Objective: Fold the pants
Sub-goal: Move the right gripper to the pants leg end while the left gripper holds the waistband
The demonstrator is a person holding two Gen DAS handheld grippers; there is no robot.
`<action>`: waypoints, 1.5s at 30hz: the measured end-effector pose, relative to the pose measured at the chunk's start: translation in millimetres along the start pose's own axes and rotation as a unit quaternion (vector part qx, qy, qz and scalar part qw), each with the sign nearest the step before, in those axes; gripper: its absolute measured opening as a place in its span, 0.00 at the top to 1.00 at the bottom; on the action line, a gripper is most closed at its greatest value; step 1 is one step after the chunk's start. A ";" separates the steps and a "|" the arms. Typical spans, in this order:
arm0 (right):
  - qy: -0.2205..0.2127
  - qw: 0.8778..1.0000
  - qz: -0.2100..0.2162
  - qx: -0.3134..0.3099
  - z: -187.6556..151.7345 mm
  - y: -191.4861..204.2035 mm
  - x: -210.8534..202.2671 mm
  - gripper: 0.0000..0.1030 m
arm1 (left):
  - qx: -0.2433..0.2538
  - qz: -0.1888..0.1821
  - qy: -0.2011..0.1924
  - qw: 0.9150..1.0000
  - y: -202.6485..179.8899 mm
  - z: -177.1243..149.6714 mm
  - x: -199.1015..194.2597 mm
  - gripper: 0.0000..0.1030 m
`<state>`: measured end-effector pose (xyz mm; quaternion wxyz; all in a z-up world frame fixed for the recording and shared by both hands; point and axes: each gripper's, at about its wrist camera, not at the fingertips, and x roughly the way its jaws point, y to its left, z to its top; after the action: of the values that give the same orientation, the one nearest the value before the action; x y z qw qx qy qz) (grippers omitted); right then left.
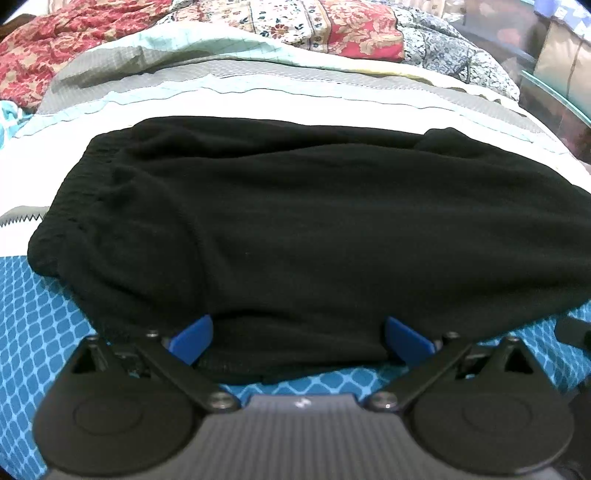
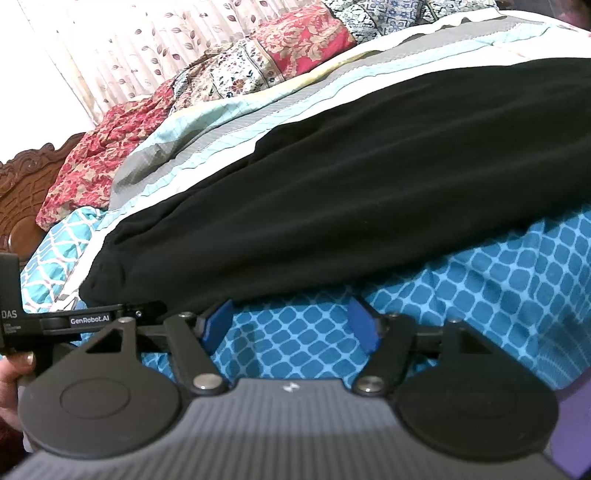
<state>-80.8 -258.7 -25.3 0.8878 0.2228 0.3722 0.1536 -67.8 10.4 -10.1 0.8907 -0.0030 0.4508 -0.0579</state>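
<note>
Black pants [image 1: 295, 229] lie folded lengthwise on the bed, waistband at the left in the left wrist view. My left gripper [image 1: 298, 338] is open, its blue fingers [image 1: 192, 338] spread wide at the pants' near edge, with the near hem between them. In the right wrist view the pants [image 2: 351, 199] stretch diagonally across the bed. My right gripper [image 2: 291, 325] is open and empty over the blue patterned sheet [image 2: 480, 288], just short of the pants' near edge.
A floral red quilt [image 1: 332, 26] and a pale grey-and-teal blanket [image 1: 221, 70] are bunched behind the pants. A carved wooden headboard [image 2: 26, 184] and a leaf-print curtain [image 2: 147, 48] stand at the left. The left gripper's body [image 2: 55, 321] shows at the left edge.
</note>
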 end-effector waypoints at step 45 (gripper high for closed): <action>-0.282 0.924 -0.220 0.137 127.9 -301.1 -179.1 0.18 | -0.020 0.004 0.041 0.999 -66.6 39.7 14.6 0.29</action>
<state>-76.3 -630.3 7.0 0.9283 0.2893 0.1631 -0.1674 -34.1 -59.1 5.5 0.8715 -0.0163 0.4880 -0.0451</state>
